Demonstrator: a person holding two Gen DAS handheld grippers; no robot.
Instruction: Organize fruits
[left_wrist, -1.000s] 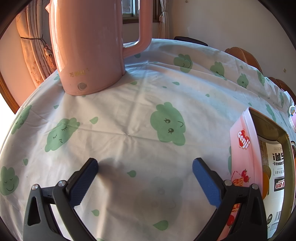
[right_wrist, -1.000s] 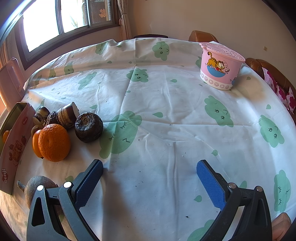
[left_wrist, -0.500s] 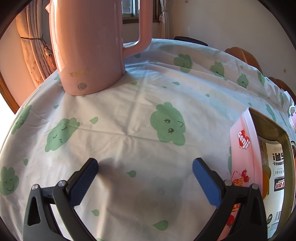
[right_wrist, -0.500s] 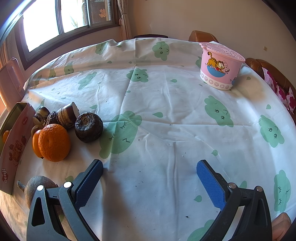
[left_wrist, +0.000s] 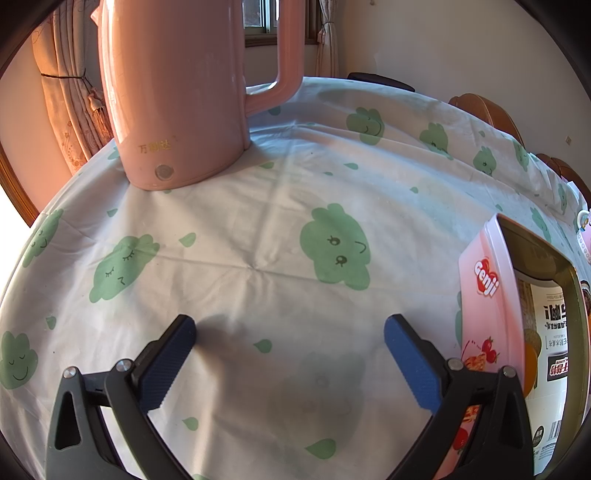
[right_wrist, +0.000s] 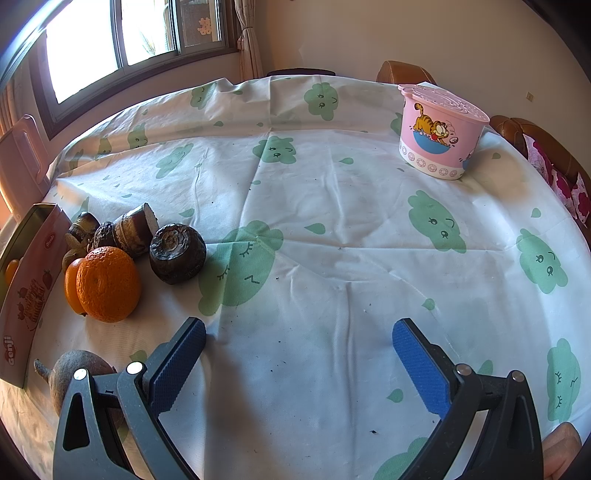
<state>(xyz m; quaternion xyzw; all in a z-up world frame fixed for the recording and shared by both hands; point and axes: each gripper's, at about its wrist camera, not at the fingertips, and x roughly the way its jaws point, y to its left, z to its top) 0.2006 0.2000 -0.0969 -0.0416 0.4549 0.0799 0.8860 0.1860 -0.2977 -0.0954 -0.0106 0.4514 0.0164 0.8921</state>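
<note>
fruit: i see an orange (right_wrist: 109, 283) with a second orange thing (right_wrist: 72, 284) behind it, dark round pieces (right_wrist: 177, 254) and a brown root-like one (right_wrist: 79, 369), all loose on the tablecloth (right_wrist: 332, 240) just beside the tin.
tin: pink genji tin (left_wrist: 491, 295) stands open; something orange (right_wrist: 12, 269) shows inside.
progress: i judge it barely begun, most fruit is not yet in.
right gripper (right_wrist: 299, 354): spread wide, empty, near the orange.
left gripper (left_wrist: 288, 350): spread wide, empty, over bare cloth.
around: pink kettle (left_wrist: 177, 92), pink cartoon tub (right_wrist: 439, 133).
</note>
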